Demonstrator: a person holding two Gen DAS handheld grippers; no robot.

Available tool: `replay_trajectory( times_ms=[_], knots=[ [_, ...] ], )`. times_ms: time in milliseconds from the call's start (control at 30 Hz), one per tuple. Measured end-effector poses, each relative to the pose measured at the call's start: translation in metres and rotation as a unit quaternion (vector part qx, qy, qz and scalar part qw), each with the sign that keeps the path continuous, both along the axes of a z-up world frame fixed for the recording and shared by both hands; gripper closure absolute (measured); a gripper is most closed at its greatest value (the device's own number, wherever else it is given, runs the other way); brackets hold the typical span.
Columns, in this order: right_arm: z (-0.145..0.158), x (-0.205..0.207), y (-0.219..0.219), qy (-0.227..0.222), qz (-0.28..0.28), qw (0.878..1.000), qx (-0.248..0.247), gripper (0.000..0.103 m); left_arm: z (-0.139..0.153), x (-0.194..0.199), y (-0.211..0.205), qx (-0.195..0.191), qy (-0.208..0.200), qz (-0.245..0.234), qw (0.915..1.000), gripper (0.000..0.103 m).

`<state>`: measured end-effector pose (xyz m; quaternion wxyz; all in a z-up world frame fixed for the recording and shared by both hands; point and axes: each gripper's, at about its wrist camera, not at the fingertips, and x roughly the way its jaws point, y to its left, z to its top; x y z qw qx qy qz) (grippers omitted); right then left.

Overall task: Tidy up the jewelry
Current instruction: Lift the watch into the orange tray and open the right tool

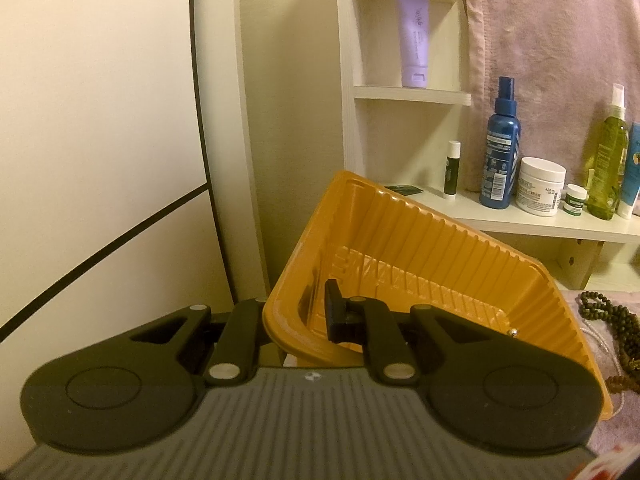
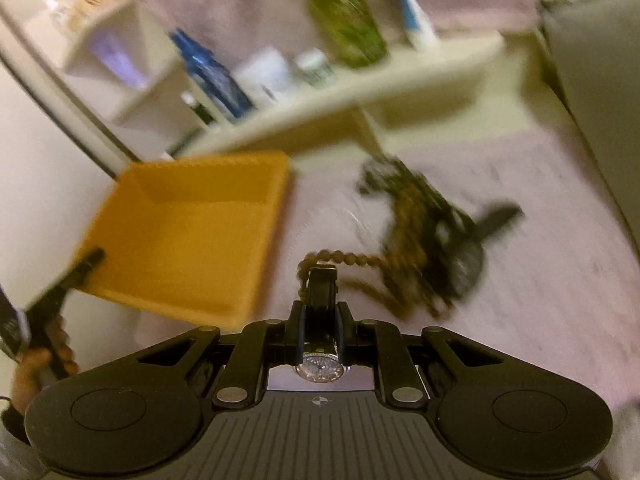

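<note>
Right gripper (image 2: pixel 320 312): jaws nearly together, pinching a wristwatch (image 2: pixel 320 366) by its black strap, jewelled dial hanging just behind the pads. Brown bead strand (image 2: pixel 340 259) draped over the strap tip, trailing toward the jewelry pile (image 2: pixel 424 236) on the pink cloth (image 2: pixel 520 280). Likely fault: beads snagged on the strap and dragged out of the pile as the watch travels; alternatively, watch slipping, given a grip on strap only.

Left gripper (image 1: pixel 308 312): jaws pressed together on the near wall of the orange tray (image 1: pixel 400 240), one finger (image 1: pixel 334 312) inside, the other outside. Tray tilted, lifted clear of the cloth, apparently empty save one small silvery object (image 1: pixel 513 332) near a corner. Likely fault: contents sliding to the low edge or out, given the tilt; thin wall flexing in a one-edge pinch.

Beyond: white shelf (image 1: pixel 540 220) with bottles and jars.
</note>
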<state>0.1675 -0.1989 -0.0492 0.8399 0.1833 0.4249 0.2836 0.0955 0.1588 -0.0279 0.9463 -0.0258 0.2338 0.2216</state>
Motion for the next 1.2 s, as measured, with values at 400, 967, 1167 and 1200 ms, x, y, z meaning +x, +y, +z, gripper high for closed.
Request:
replay_trajectory(
  times_ms=[400, 967, 1167, 1200],
  knots=[
    [0.025, 0.022, 0.021, -0.040, 0.007, 0.999, 0.009, 0.088, -0.001, 0.001, 0.002, -0.005, 0.000, -0.002, 1.0000, 0.091],
    [-0.018, 0.048, 0.125, -0.025, 0.072, 0.997, -0.010, 0.088, 0.000, 0.001, 0.002, -0.002, 0.004, -0.009, 1.0000, 0.091],
    [-0.025, 0.046, 0.131, -0.054, 0.062, 0.996, -0.026, 0.088, 0.000, 0.000, 0.002, -0.001, 0.005, -0.010, 0.9999, 0.091],
    [-0.024, 0.045, 0.132, -0.060, 0.062, 0.996, -0.029, 0.088, 0.000, 0.000, 0.002, 0.000, 0.006, -0.009, 0.9999, 0.091]
  ],
)
